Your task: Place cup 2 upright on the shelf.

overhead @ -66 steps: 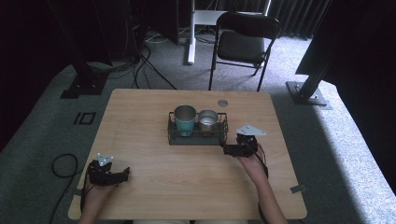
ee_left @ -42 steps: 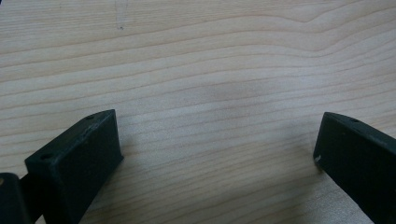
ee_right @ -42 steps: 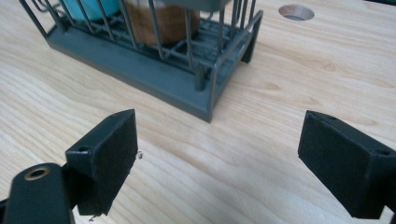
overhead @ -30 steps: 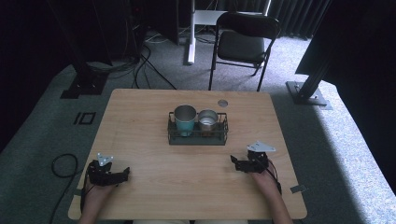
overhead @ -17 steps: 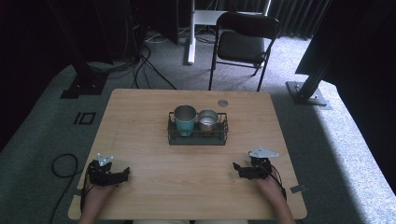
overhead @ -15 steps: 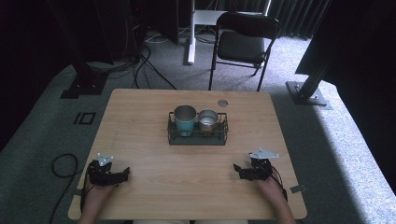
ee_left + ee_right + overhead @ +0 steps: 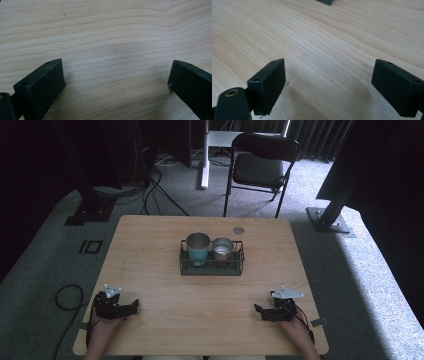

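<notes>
- Both tools are rested on the surface (image 7: 150,245) near its front corners: the left tool (image 7: 131,306) and the right tool (image 7: 259,310), each spread wide and empty.
- No step is judged in hand; a reach toward the middle would be needed next.
- A wire rack (image 7: 211,267) is seen at the surface's middle, with a teal cup (image 7: 198,248) and a smaller steel cup (image 7: 223,248) upright inside.

Left gripper (image 7: 116,82): two black blocky jaws spread wide apart, nothing between them, low over the pale wood-grain tabletop (image 7: 112,35), possibly touching it. Small dark mark on the wood at far left (image 7: 64,14).
</notes>
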